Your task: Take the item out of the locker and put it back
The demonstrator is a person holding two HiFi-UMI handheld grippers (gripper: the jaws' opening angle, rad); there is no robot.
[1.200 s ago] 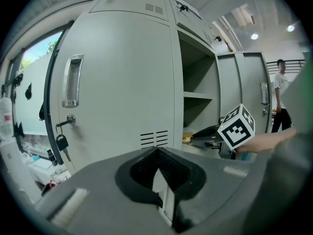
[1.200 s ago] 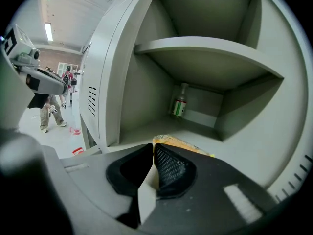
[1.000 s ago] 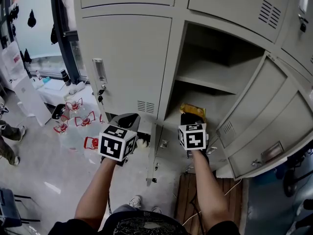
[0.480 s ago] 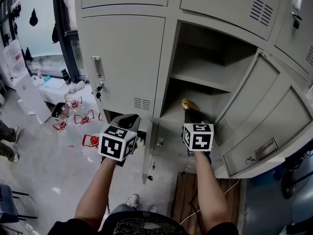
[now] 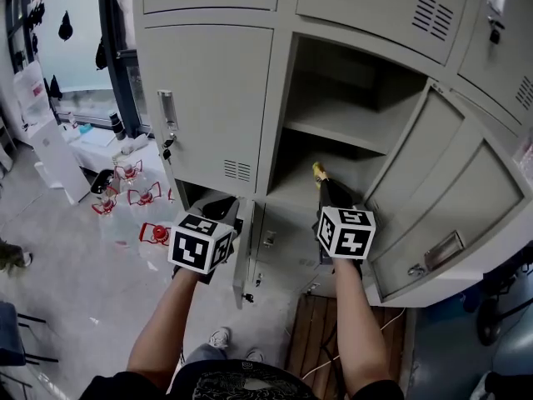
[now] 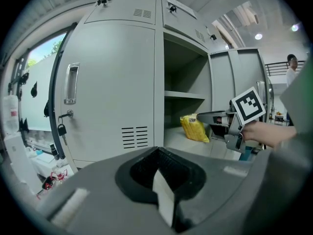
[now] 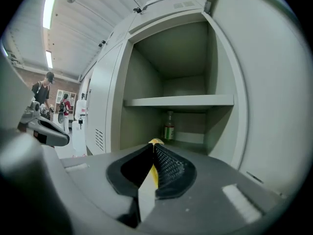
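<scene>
My right gripper [image 5: 324, 185] is pinched nearly shut on the yellow packet [image 5: 317, 171]. In the right gripper view only a thin yellow edge shows between the pads, with a small tip past them. From the left gripper view the packet hangs down from the tips as a crumpled bag. It sits at the mouth of the open locker [image 5: 278, 115], in the lower space under the shelf [image 5: 337, 132]. I cannot tell whether its bottom touches the locker floor.

Far beyond the packet, at the back of that space, a small bottle [image 7: 168, 127] stands upright. The open door [image 5: 433, 182] swings out just to the right of my right gripper.

My left gripper [image 5: 220, 210] has its jaws together with nothing between them. It is held lower and to the left, near the closed door [image 5: 208, 90] of the next locker, well apart from the packet.
</scene>
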